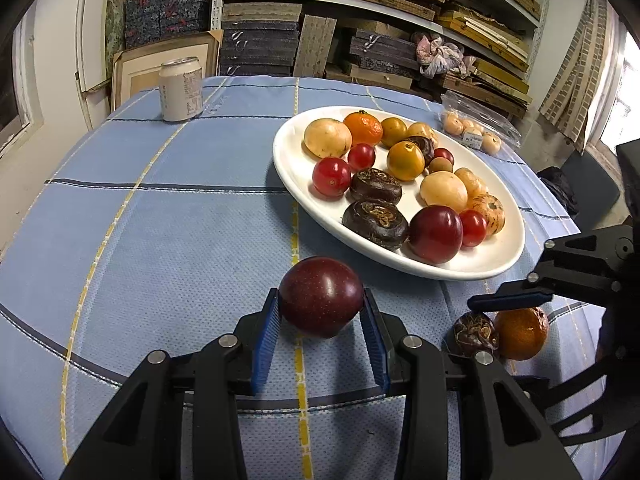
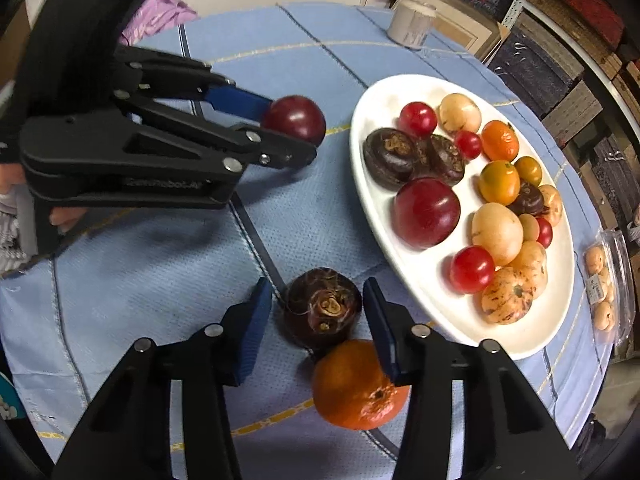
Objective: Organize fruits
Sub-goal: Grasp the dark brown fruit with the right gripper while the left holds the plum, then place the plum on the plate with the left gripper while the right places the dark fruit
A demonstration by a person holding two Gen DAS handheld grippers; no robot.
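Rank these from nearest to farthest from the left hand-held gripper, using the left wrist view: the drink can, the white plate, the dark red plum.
1. Dark red plum: between the left hand-held gripper pads.
2. White plate: ahead, to the right.
3. Drink can: far edge, left.

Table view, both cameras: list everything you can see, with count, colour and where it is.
plate: one, white, on tablecloth, holding mixed fruit
plum: one, dark red, gripped, off the plate
water chestnut: one, dark brown, on cloth near plate
mandarin: one, orange, beside water chestnut
can: one, pale, table's far side
plastic pack: one, clear, behind plate
left hand-held gripper: one, black, shut on plum
right hand-held gripper: one, black, open around water chestnut
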